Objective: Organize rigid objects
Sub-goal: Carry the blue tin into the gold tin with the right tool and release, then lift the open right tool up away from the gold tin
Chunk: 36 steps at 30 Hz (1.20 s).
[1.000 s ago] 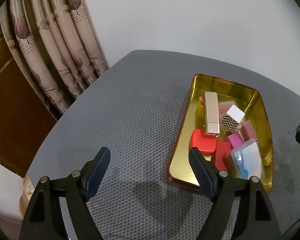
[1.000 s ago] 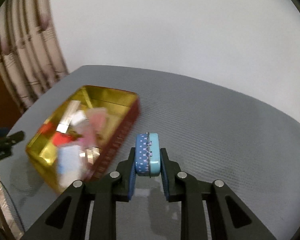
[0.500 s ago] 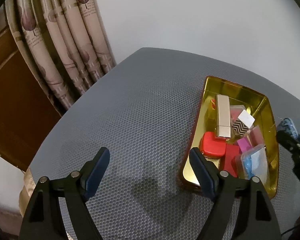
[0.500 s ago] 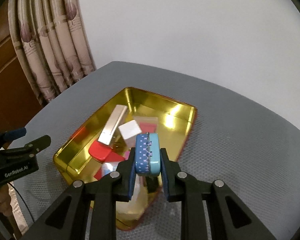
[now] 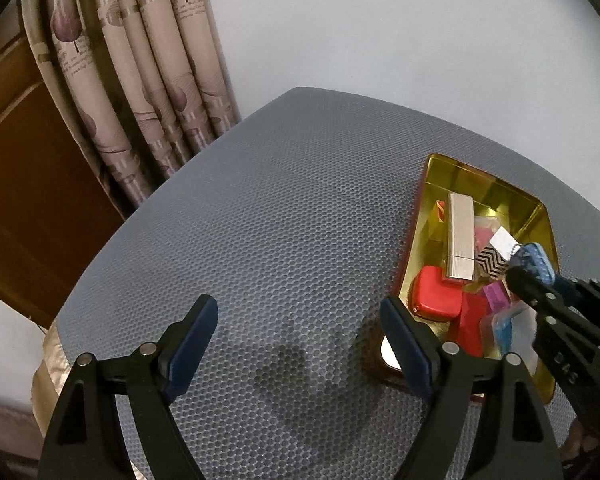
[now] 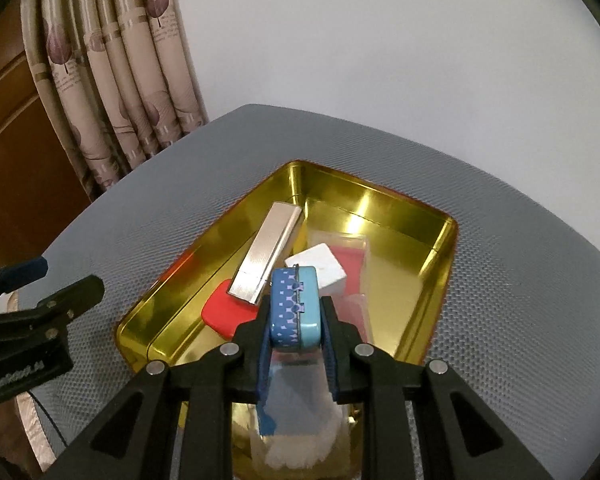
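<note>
**Blue tin hangs over the gold tray**

Far left, the patterned curtain (image 5: 140, 80) drapes down beside a brown wooden panel (image 5: 16, 184), with the grey honeycomb-textured table (image 5: 284, 208) spreading out from there.

Near edge of the left wrist view: the left gripper (image 5: 298, 340) sits with its jaws spread wide and nothing at all between them, only bare table and a shadow underneath. Its right finger (image 5: 404, 344) stands just beside the near left corner of the gold tray (image 6: 384, 196).

On to the tray itself! Along its left side, a red case (image 6: 220, 312) lies flat, and a long silver box (image 6: 266, 252) rests tilted with its near end on top of that case. Just right of the silver box sits a white block (image 6: 320, 266) with a black-and-white zigzag side, and past that a clear box with red inside (image 6: 350, 254). A magenta piece (image 5: 496, 296) and a clear case with blue (image 5: 504, 326) crowd the near end.

And here is the right gripper (image 6: 296, 316), clamped narrowly on a small blue tin (image 6: 294, 310), 1 half dotted, 1 half plain light blue. The tin is held on edge, above the tray's near middle, over the pile, touching none of it as far as the views tell. The tray's far right corner is bare gold.
</note>
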{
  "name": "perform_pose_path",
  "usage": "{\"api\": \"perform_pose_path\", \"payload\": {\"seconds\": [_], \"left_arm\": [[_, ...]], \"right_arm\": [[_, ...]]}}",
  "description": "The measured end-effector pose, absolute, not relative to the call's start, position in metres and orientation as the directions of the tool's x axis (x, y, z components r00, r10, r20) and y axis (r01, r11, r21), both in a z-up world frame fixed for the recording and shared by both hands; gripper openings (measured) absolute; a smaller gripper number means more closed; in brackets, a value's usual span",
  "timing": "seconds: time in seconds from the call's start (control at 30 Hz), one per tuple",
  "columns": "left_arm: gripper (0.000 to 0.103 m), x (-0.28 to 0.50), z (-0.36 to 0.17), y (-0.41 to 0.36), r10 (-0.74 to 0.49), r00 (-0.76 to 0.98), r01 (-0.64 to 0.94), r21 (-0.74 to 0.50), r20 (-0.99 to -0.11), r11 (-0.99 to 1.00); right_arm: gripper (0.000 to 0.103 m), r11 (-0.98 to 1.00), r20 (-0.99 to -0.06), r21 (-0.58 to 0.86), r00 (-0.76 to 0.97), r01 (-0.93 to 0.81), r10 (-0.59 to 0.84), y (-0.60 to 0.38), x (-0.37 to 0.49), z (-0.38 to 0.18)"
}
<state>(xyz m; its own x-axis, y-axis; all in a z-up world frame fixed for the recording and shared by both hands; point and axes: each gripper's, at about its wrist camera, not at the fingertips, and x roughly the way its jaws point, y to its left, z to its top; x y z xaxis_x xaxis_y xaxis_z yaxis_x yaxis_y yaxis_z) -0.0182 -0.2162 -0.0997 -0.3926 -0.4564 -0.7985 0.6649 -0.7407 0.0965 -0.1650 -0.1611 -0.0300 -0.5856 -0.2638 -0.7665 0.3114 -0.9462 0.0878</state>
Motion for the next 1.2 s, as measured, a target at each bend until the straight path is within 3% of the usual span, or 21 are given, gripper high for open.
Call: {"api": "perform_pose_path", "payload": {"seconds": [0.47, 0.9, 1.07, 1.2], "left_arm": [[0.082, -0.022, -0.104, -0.216, -0.440, -0.390, 0.663, 0.085, -0.809, -0.744], [0.082, -0.023, -0.105, -0.213, -0.443, -0.386, 0.660, 0.093, -0.809, -0.745], [0.082, -0.026, -0.106, -0.210, -0.445, -0.384, 0.660, 0.097, -0.809, -0.745], [0.082, -0.029, -0.105, -0.208, -0.450, -0.383, 0.663, 0.099, -0.806, -0.742]], "right_arm": [[0.022, -0.973, -0.771, -0.011, -0.621, 0.229, -0.138, -0.163, -0.194, -0.048], [0.022, -0.988, -0.782, 0.005, -0.614, 0.156, -0.101, -0.143, -0.198, -0.055], [0.048, -0.989, -0.773, 0.024, -0.624, 0.149, -0.113, -0.144, -0.193, -0.048], [0.052, -0.989, -0.764, 0.028, -0.636, 0.145, -0.115, -0.147, -0.185, -0.038]]}}
